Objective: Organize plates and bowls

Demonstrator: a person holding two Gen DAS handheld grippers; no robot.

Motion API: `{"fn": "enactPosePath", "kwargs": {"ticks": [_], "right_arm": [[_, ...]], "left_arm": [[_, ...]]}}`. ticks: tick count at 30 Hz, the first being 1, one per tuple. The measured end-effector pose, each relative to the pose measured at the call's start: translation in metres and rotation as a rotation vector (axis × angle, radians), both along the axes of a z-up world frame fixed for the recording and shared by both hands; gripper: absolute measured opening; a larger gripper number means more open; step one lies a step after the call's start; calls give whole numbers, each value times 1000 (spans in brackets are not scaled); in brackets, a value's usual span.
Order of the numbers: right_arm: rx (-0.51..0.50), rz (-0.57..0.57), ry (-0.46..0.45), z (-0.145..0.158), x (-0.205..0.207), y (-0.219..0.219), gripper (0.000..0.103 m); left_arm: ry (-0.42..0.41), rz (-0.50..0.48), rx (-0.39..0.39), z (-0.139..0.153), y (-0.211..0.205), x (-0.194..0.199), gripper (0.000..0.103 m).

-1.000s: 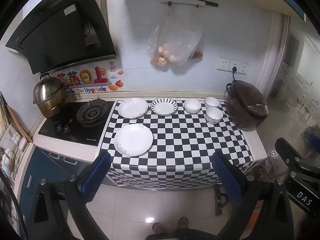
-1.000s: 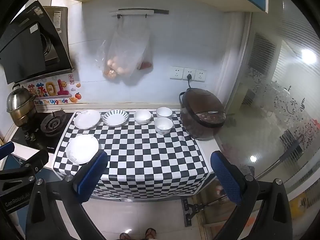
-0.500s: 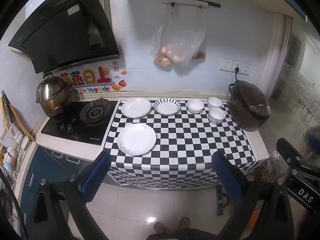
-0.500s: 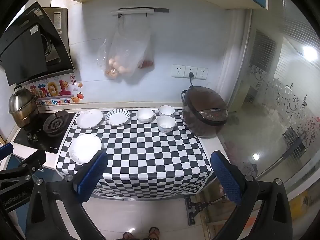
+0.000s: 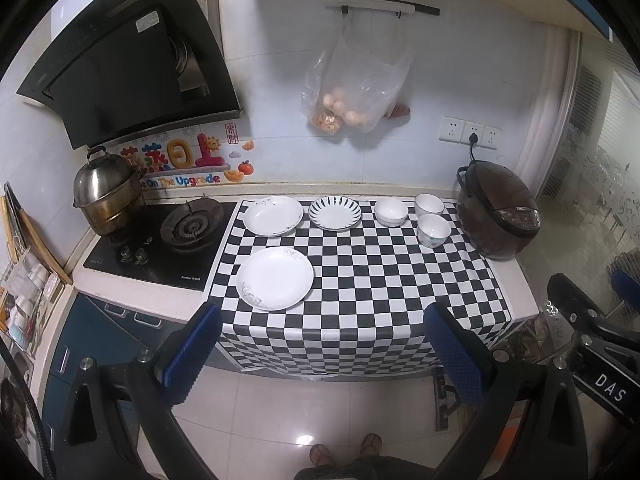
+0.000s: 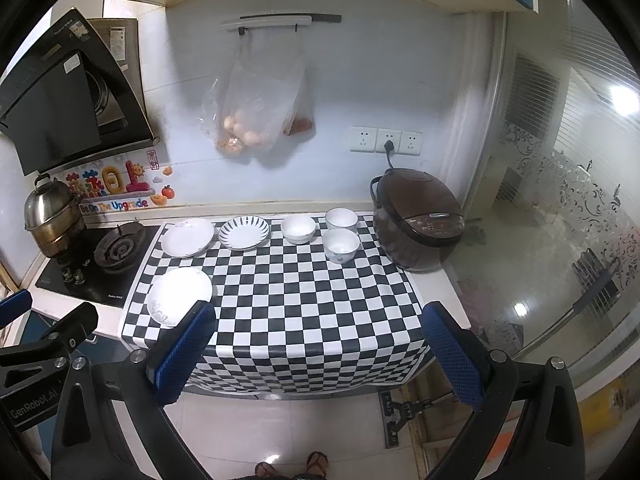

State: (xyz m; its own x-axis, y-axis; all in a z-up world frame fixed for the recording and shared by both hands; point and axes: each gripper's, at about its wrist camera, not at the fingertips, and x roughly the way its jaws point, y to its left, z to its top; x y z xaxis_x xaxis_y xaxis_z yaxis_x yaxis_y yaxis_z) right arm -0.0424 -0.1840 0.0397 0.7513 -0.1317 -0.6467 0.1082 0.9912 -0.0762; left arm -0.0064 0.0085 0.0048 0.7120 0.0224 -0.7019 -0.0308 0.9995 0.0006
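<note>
Compared with the earlier frames, plates and bowls are seen slightly lower. A large white plate (image 5: 275, 279) lies on the checkered counter (image 5: 372, 280) beyond the left tongs (image 5: 320, 354); three bowls (image 6: 341, 245) lie ahead of the right tongs (image 6: 316, 354). Both tongs are held spread, empty.

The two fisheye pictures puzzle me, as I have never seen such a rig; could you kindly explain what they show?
There is no robot here. A person, whose feet show at the bottom, holds a handheld two-finger gripper in each hand. Each gripper carries a camera looking forward along its blue-padded fingers.

One picture comes from the left gripper, the other from the right gripper. Both are open and hold nothing.

Ahead is a counter under a checkered cloth. On it lie a large white plate in front, a second white plate and a striped plate behind, and three white bowls. A rice cooker stands at the right, a gas stove with a steel pot at the left.
</note>
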Motion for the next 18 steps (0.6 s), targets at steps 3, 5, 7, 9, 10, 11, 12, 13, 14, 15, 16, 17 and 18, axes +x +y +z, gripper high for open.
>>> {"fn": "enactPosePath", "kwargs": {"ticks": [3,5,7,9,10,11,12,13,14,15,16,17,18], "right_arm": [[-1,1,0,1,1,1,103],[-1,0,1,0,0,0,103],[-1,2,4,0,-1,0,103],[-2,2,4,1,0,0,103],[-3,2,3,1,0,0,103],[-3,2,3,1,1,0,103],[-3,1,2,1,1,0,103],[-3,1,1,1,2,1,103],[-4,0,0,1,2,1,103],[-4,1,0,2,2,1,103],[-3,2,1,2,3,0,103],[-2,2,2,2,3,0,103],[-4,1,1,1,3,1,103]], "left_arm": [[-1,-1,2,2,1,-1,103],[1,-3,1,3,2,-2,103],[-1,0,2,2,0,-1,103],[-1,0,2,2,-1,-2,103],[-1,-1,3,2,-1,-2,103],[-1,-3,4,2,-1,-2,103],[0,0,3,2,-1,-1,103],[0,0,3,2,-1,-1,103],[1,1,2,3,0,-2,103],[0,1,3,2,-1,-1,103],[-1,1,4,2,-1,-1,103],[-2,3,4,3,-1,-2,103],[-2,4,5,2,0,0,103]]}}
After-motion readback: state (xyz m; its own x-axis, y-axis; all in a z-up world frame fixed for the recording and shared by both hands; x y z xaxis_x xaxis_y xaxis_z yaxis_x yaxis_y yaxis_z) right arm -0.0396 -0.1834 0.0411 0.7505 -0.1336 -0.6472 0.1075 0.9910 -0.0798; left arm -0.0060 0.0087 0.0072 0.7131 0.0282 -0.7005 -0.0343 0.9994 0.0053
